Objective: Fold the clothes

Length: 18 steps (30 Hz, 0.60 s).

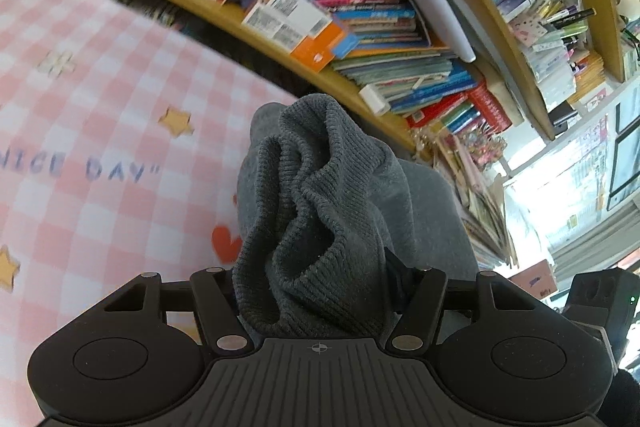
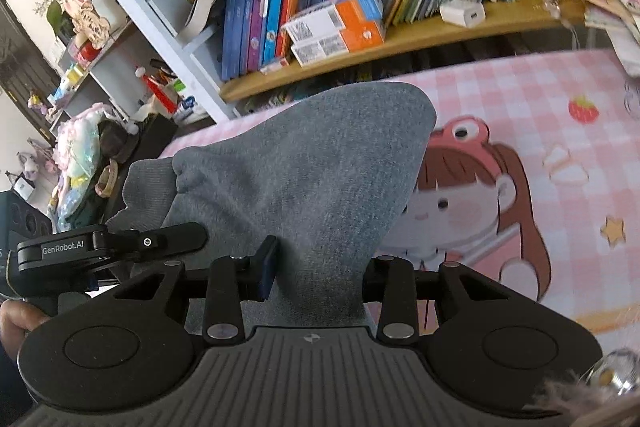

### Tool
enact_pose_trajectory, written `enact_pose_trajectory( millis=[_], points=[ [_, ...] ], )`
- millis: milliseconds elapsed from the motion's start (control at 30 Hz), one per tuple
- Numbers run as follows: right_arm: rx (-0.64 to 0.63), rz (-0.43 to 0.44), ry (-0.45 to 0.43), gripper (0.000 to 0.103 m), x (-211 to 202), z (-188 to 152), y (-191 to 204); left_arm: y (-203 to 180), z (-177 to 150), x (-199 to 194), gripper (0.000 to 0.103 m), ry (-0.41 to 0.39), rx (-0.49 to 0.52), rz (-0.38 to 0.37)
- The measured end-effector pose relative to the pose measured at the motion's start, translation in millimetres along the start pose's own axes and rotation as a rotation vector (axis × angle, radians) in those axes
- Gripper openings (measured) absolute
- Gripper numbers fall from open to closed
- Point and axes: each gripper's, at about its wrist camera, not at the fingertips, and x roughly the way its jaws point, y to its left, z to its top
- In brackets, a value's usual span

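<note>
Two grippers held one grey garment [image 2: 304,163] clear of the pink checked table [image 1: 100,99], so the step in hand looked like a lift before a fold. To do it well, I judged both hands should rise together and keep the cloth taut between them, so that the hanging part drops straight and no crease gets laid in; then the held edge could be carried over and set down square on the table.

The left gripper [image 1: 316,291] pinched a bunched, ribbed end of the garment, probably a cuff or hem, which stood up in folds directly ahead of its camera and hid the fingertips. The right gripper [image 2: 316,267] pinched a smoother part of the same cloth; its blue-faced finger [image 2: 267,267] pressed against the fabric's left side, and the cloth fanned upward and away from the grip. In the right wrist view the left gripper lay just beside it, near the ribbed end. A bookshelf [image 2: 400,39] stood behind.
</note>
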Motion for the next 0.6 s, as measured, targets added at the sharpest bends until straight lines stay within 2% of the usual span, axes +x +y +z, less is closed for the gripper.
enact_pose_trajectory(
  millis=[600],
  points=[
    [-0.025, -0.011, -0.015, 0.035, 64.3, 74.5, -29.7, 15.1, 72.4, 61.5, 0.061, -0.010, 0.036, 0.014]
  ],
)
